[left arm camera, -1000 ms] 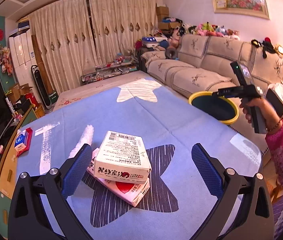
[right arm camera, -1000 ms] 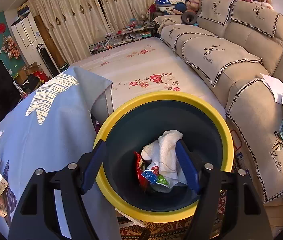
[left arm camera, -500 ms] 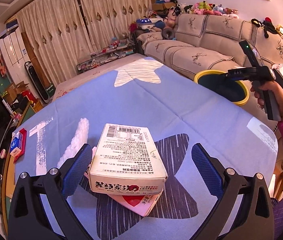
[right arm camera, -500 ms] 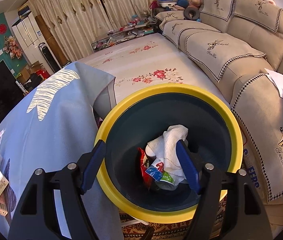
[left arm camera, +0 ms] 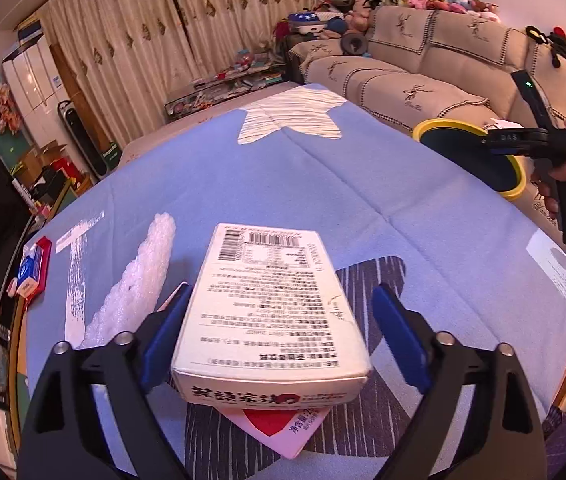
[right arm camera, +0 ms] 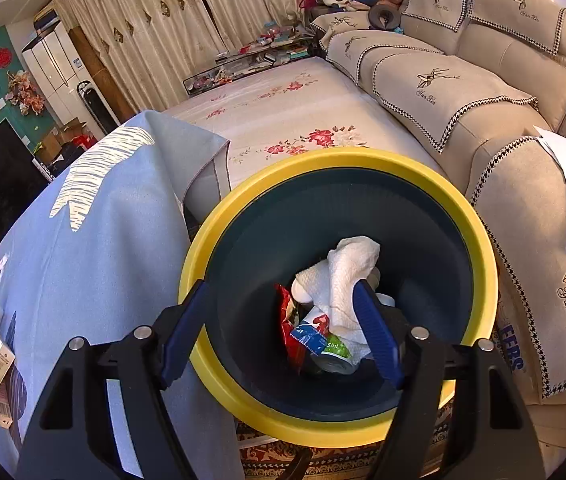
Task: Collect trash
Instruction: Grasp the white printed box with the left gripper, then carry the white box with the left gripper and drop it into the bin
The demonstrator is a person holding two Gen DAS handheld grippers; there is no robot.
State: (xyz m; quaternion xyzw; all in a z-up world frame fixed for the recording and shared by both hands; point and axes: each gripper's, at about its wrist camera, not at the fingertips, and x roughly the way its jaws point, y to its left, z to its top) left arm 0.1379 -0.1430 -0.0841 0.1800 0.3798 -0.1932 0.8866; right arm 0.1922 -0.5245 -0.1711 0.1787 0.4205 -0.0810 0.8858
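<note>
The left gripper (left arm camera: 279, 328) is closing around the white printed cardboard box (left arm camera: 271, 308), pads not yet pressing, while the right gripper (right arm camera: 279, 328) hangs unclenched and empty over the yellow-rimmed dark bin (right arm camera: 479, 232).

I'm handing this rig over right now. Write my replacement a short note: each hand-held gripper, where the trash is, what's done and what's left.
Left hand-held gripper: jaws closing around the white box, which lies on a pink box on the blue tablecloth; right pad not yet touching.
Right hand-held gripper: open and empty, above the yellow-rimmed bin.
Done: a paper towel and wrappers are in the bin.
Left: grip the white box and drop it in the bin, then probably the pink box and the white foam strip beside them.
</note>
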